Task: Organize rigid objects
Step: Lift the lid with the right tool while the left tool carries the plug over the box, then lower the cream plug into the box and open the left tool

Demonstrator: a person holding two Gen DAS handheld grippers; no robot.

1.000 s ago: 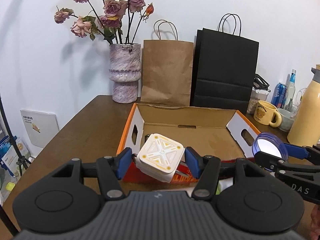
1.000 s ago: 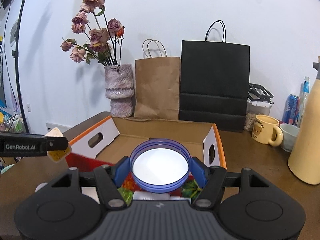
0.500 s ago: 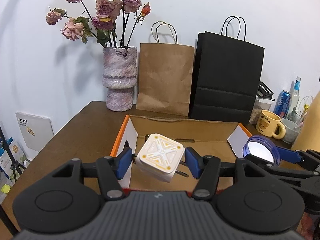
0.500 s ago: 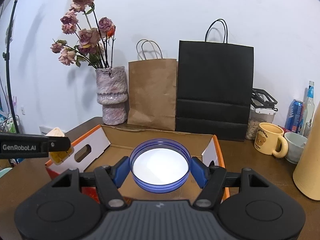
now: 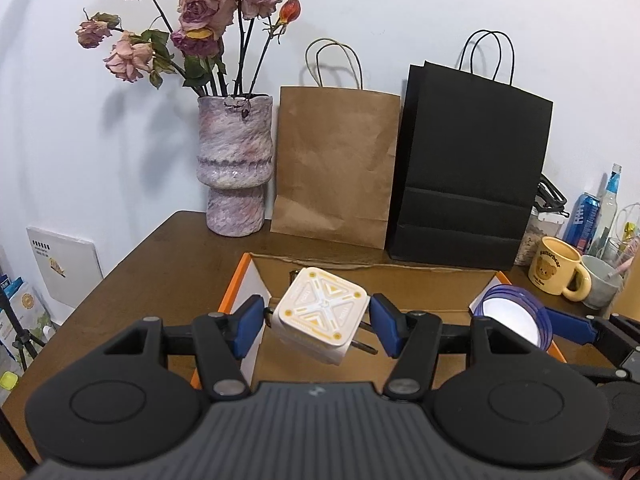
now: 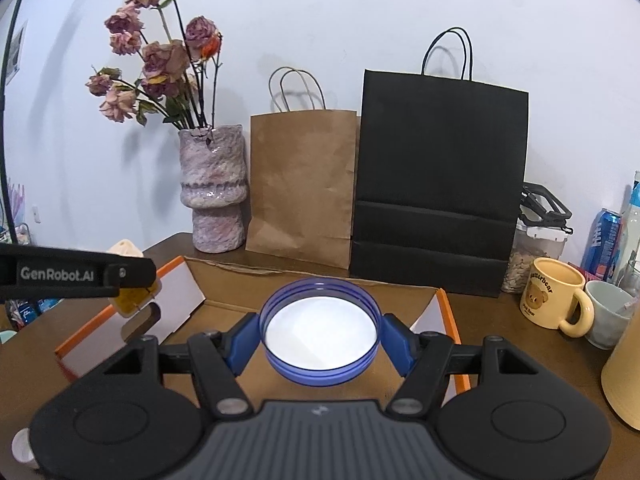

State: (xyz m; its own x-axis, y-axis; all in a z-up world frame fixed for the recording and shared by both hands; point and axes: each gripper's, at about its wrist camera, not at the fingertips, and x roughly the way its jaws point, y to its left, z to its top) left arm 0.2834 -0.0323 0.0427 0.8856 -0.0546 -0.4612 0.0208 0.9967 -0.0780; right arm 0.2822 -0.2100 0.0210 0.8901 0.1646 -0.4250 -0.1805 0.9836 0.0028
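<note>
White charger cube (image 5: 322, 316) clamped between left gripper (image 5: 318, 326) fingers; blue-rimmed lid (image 6: 320, 330) clamped between right gripper (image 6: 320, 340) fingers, both above cardboard box (image 6: 224, 276).

Both fisheye views: bright, even indoor light. Soft shadows of the dried flowers (image 5: 192, 28) and bag handles (image 6: 448, 54) fall on the white wall (image 6: 400, 8). Edges bow and darken; focus sharp, no blur.
</note>
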